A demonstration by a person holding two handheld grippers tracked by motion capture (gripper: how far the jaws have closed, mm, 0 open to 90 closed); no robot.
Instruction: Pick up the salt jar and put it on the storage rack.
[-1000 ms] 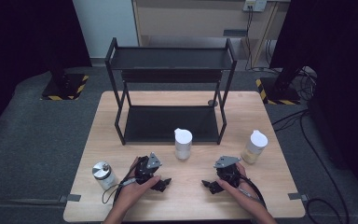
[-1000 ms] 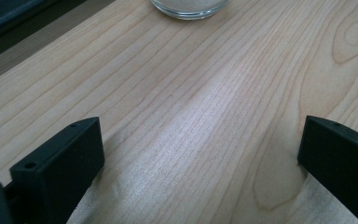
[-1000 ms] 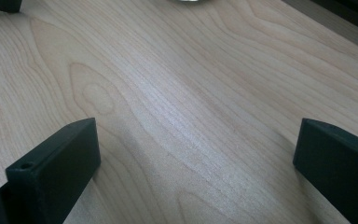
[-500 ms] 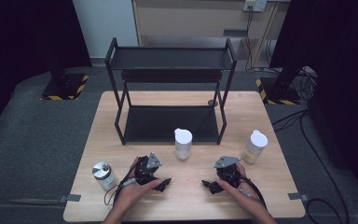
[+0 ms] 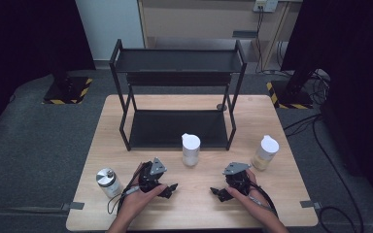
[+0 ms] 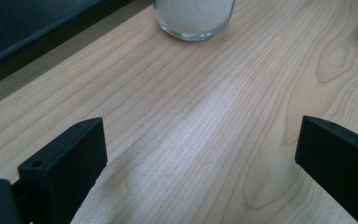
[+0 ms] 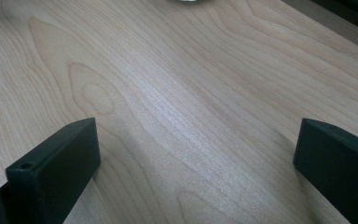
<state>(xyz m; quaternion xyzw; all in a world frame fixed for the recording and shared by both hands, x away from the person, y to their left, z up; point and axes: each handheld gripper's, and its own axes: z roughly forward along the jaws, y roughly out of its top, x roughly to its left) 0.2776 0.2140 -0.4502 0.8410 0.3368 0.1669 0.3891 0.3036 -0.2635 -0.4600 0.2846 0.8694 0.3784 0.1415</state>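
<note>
Both tongs rest on the pale wooden worktop (image 5: 272, 116), jaws spread wide and holding nothing. The left tongs (image 5: 169, 188) sit at 7 o'clock from the white-lidded glass jar of white powder (image 5: 191, 149), the right tongs (image 5: 218, 192) at 5 o'clock, both near it.

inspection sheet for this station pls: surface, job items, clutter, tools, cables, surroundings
Surface: wooden table, bare grain between the jaws in both gripper views.
Job's things: white-filled jar centre, upright; beige-filled jar right; metal-lidded jar left; black two-tier shelf behind, both tiers bare.
Clutter: nothing seen.
Grippers: left tool and right tool open, low over the table, holding nothing.
Cables: one trails from each tool; more on the floor at right.
Surroundings: grey carpet, dark curtains, hazard-striped stand bases.
</note>
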